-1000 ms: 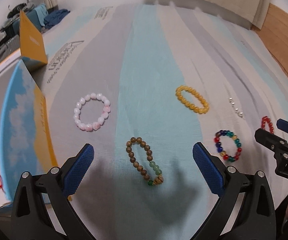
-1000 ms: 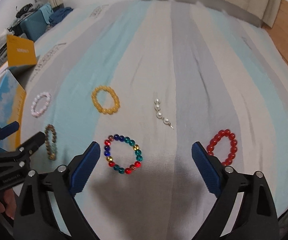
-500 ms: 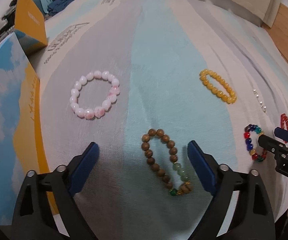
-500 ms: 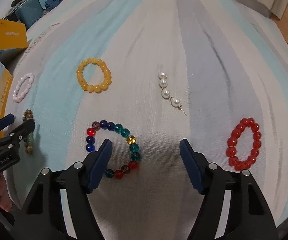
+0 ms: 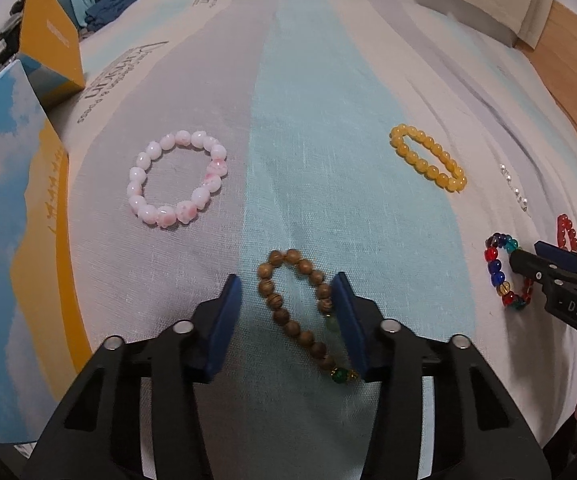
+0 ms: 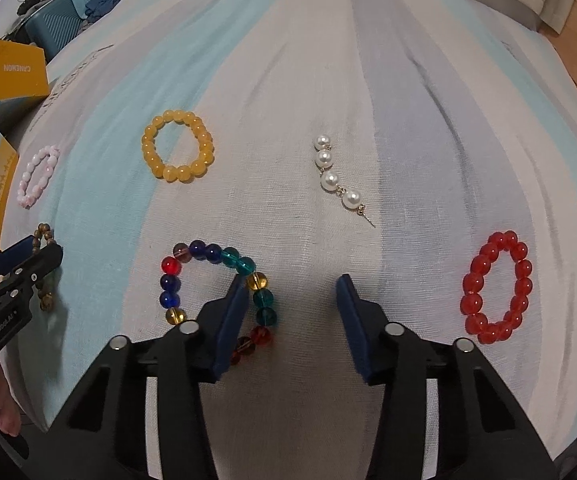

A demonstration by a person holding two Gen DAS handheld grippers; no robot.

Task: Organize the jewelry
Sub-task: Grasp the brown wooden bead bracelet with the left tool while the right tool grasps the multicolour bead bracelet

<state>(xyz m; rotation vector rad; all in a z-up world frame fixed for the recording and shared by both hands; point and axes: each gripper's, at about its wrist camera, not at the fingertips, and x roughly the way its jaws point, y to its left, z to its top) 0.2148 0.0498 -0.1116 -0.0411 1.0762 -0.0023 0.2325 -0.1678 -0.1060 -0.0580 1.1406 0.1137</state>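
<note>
Left tongs [image 5: 288, 300] were closing round the wooden bracelet [image 5: 300, 312], not yet gripping. Right tongs [image 6: 292, 300] were closing astride the multicolour bracelet [image 6: 216, 288] rim. Both lay on the striped bed sheet [image 6: 288, 80]; box [image 5: 12, 220] at left, contents unseen.

In the left wrist view, the right pad of the left gripper [image 5: 287, 284], whose jaws are closing, covers part of the wooden bracelet [image 5: 298, 309]. At the right edge the right gripper [image 5: 528, 254] hides part of the multicolour bracelet [image 5: 495, 265] and most of the red bracelet [image 5: 566, 230]. The blue-and-yellow box [image 5: 12, 216] is cut off at left; the pearl strand [image 5: 513, 187] is too small to make out.
</note>
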